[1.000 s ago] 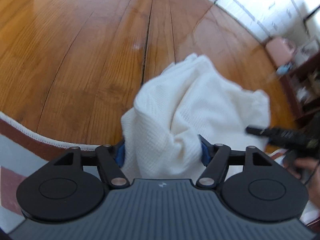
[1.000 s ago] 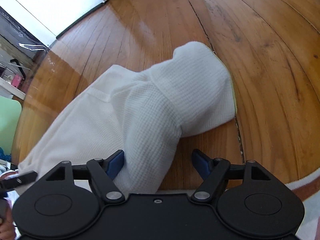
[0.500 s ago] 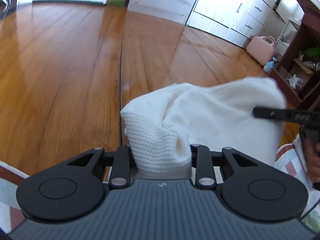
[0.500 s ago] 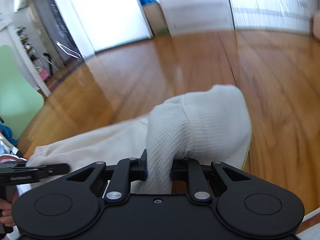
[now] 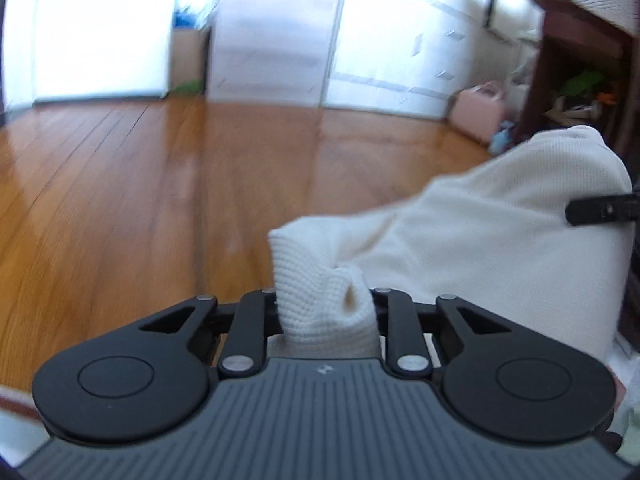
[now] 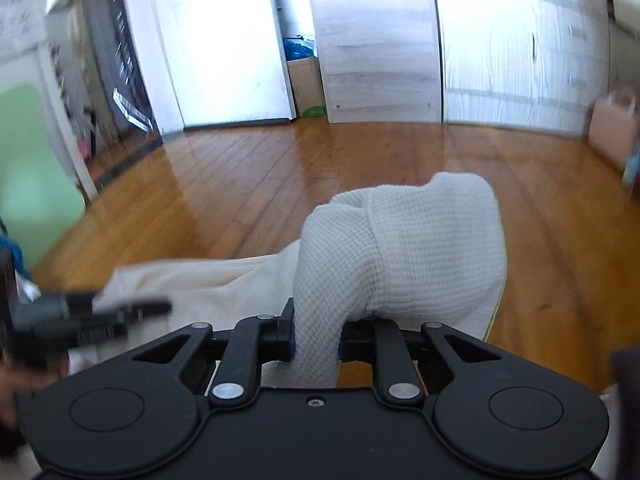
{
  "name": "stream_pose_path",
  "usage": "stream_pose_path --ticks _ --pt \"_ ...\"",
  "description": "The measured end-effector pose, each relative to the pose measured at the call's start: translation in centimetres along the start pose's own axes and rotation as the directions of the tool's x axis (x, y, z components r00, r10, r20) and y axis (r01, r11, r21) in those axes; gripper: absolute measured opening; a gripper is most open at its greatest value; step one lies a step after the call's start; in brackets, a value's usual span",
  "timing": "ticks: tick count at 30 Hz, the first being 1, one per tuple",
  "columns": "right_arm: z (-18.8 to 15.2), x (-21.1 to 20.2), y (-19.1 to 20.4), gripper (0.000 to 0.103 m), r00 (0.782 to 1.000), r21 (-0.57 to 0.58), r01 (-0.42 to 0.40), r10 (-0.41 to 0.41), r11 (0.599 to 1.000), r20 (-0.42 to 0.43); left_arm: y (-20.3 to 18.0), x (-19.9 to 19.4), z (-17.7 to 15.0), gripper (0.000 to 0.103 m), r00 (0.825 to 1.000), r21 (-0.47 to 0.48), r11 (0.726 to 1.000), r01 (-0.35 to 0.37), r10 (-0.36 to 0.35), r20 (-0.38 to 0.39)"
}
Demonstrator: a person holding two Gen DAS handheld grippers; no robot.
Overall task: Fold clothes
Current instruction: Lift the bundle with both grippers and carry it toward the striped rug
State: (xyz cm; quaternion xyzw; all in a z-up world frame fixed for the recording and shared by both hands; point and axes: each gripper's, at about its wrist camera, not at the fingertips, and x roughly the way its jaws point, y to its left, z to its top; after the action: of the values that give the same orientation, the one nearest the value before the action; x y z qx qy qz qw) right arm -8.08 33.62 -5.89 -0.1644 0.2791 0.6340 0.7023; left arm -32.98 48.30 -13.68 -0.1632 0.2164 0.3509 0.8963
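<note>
grip: my left claw [image 5: 325,320] and right claw [image 6: 316,338] each clamped a bunched corner of the white garment [image 6: 400,248], slung between them | risk: thin pinches could slip, dropping it onto the floor [image 5: 120,208] below.

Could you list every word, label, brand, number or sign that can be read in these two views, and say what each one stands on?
No text can be read in either view.
Small pale emblem on the left tongs body: a mark, not letters.
Faint dark marks on the whiteboard at far left in the right wrist view: too blurred to read.
White garment, cardboard box, pink case: no print visible.
</note>
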Motion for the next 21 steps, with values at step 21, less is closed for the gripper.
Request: stream_pose_path --ticks 21 --pt "-7.1 -13.7 -6.2 0.020 0.969 0.244 0.097 -0.147 0.965 0.197 -16.3 -3.0 1.9 0.015 0.999 0.332 0.943 0.023 -0.037 0.037"
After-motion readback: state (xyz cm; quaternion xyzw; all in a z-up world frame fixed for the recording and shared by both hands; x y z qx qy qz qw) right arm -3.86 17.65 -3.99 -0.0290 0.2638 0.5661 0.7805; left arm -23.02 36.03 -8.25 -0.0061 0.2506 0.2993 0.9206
